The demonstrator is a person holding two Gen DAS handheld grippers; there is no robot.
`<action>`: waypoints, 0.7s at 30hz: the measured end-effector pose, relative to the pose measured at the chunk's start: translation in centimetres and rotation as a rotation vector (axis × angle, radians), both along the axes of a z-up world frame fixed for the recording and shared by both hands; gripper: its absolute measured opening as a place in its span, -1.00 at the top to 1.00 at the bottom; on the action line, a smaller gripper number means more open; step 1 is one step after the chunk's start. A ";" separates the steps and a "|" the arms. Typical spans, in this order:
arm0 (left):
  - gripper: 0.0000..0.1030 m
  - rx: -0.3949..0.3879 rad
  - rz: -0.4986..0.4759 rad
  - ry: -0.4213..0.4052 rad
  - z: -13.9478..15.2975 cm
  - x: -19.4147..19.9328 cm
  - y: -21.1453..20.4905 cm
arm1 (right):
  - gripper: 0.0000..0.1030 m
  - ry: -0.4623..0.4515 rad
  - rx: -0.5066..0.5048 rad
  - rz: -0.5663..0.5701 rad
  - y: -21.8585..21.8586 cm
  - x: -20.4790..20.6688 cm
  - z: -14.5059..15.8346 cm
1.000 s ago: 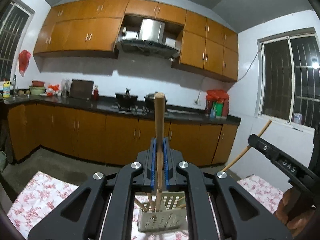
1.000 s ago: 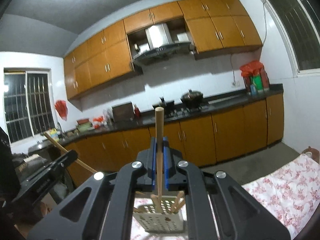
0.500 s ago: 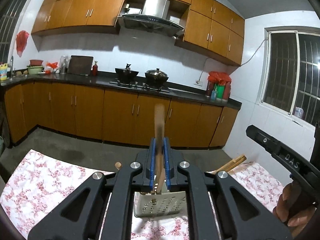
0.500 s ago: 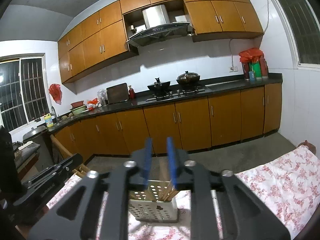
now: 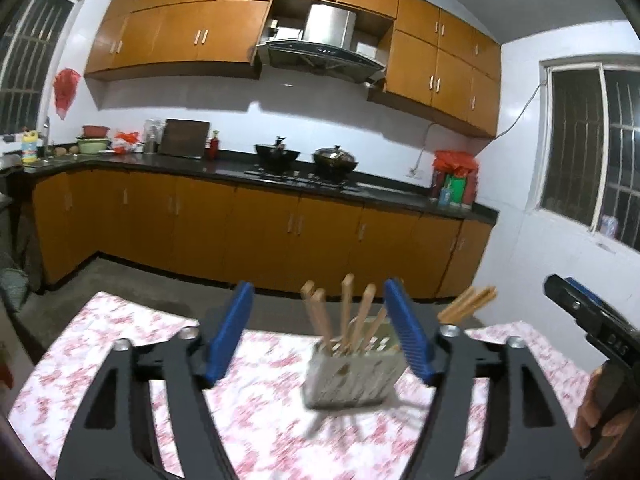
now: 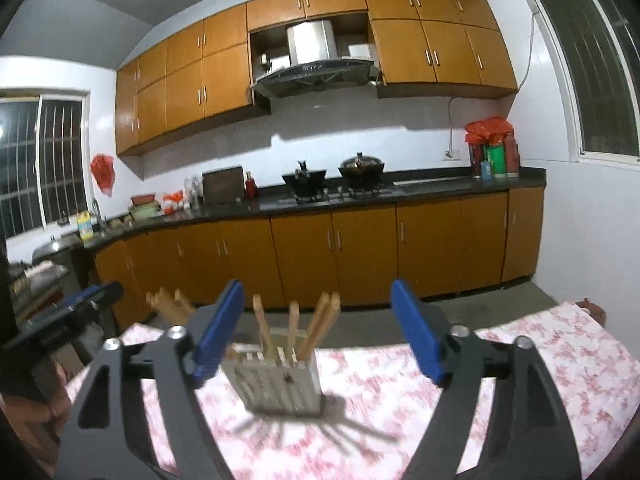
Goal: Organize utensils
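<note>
A white perforated utensil holder stands on the floral tablecloth with several wooden utensils upright in it. It also shows in the right wrist view with its wooden utensils. My left gripper is open and empty, just in front of the holder. My right gripper is open and empty, just in front of the holder from the other side. The right gripper's body shows at the right edge of the left wrist view; the left gripper's body shows at the left of the right wrist view.
More wooden utensil tips lean out past the left gripper's right finger. Beyond the table runs a floor strip, then orange kitchen cabinets under a black counter with pots. Windows flank the room.
Both grippers opened and let go of their wooden utensils, which now stand in the holder. Both cameras dropped lower and drew back slightly.
</note>
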State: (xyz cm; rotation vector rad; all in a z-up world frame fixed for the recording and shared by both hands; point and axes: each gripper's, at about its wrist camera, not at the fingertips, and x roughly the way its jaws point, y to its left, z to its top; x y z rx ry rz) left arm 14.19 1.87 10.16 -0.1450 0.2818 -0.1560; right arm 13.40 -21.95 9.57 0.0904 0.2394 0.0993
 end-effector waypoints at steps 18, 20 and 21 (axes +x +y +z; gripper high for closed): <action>-0.88 0.226 0.120 0.063 -8.1 -8.5 -1.4 | -0.92 0.129 -0.120 -0.039 3.8 -7.6 -8.9; -0.88 0.230 0.122 0.082 -9.0 -8.9 -1.3 | -0.92 0.140 -0.128 -0.042 4.1 -8.0 -9.5; -0.88 0.229 0.123 0.092 -9.4 -9.1 -1.2 | -0.92 0.143 -0.130 -0.044 4.2 -8.1 -9.7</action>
